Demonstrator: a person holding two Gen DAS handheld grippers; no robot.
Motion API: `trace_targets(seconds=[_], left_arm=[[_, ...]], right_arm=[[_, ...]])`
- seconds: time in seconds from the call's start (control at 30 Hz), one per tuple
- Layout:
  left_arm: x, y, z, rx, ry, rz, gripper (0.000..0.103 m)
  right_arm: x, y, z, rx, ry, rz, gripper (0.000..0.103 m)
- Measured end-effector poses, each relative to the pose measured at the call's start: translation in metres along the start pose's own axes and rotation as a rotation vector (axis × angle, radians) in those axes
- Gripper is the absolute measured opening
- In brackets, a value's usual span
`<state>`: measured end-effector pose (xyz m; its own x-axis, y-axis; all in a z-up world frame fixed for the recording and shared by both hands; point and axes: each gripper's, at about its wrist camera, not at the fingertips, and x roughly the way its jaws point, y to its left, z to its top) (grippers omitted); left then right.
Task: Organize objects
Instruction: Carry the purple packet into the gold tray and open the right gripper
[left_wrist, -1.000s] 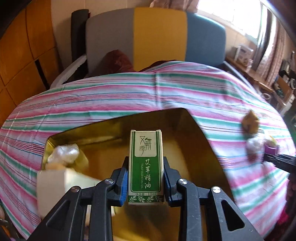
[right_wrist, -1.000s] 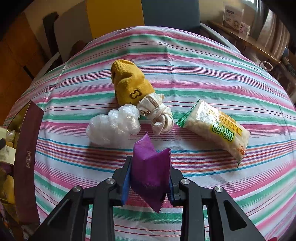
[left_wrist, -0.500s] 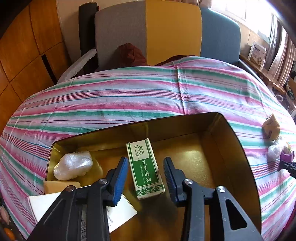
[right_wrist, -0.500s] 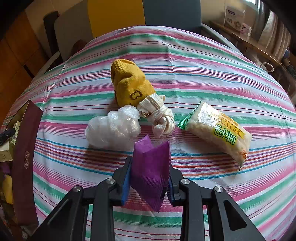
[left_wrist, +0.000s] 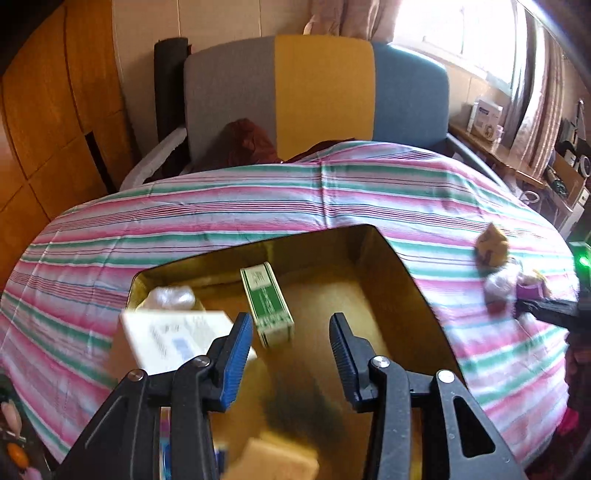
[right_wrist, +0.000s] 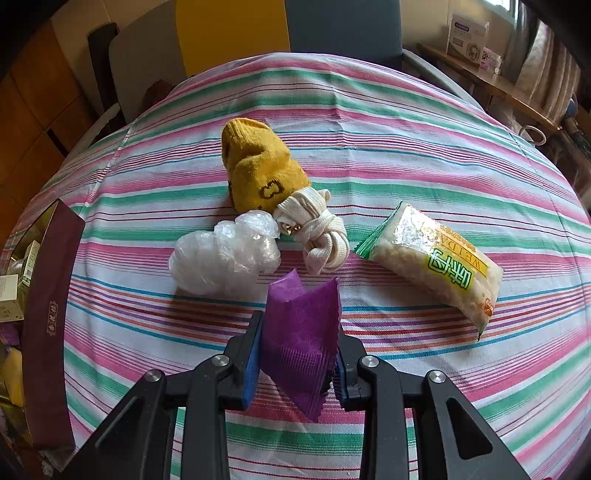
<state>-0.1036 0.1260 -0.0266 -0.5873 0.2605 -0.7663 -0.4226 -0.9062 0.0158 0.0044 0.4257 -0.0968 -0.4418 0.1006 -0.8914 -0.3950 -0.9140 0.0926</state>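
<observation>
A green and white oil box (left_wrist: 267, 304) lies flat inside the gold-lined box (left_wrist: 413, 288), free of my left gripper (left_wrist: 290, 345). That gripper hangs above and behind it, its jaws opening with nothing between them. A white carton (left_wrist: 173, 338) and a crumpled plastic wad (left_wrist: 171, 297) also lie in the box. My right gripper (right_wrist: 299, 349) is shut on a purple packet (right_wrist: 301, 336) above the striped tablecloth (right_wrist: 369, 122). Beyond it lie a clear plastic bag (right_wrist: 225, 254), a yellow sock (right_wrist: 258, 166), a cream sock (right_wrist: 317, 232) and a snack packet (right_wrist: 432, 262).
The gold-lined box shows its maroon outer wall (right_wrist: 48, 317) at the left edge of the right wrist view. A grey, yellow and blue chair (left_wrist: 317, 96) stands behind the table. A wooden shelf (right_wrist: 491, 88) with small boxes runs along the right wall.
The left gripper let go of the green box, which now lies in the gold-lined box, and the gripper drew back and up from it. The right gripper stayed still with the purple packet.
</observation>
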Motion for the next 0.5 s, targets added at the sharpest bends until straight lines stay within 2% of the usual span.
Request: trace_targets(seconds=[0.2,0.5], left_arm=[[-0.036,-0.012,-0.03,0.009,-0.029,-0.006,0.043],[-0.049,-0.014,-0.061,-0.003,-0.004,-0.004,0.043]], right_arm=[[-0.001,0.001,0.0,-0.01,-0.006,-0.01,0.032],[-0.002,0.001,-0.002,-0.007,-0.011,-0.017,0.032]])
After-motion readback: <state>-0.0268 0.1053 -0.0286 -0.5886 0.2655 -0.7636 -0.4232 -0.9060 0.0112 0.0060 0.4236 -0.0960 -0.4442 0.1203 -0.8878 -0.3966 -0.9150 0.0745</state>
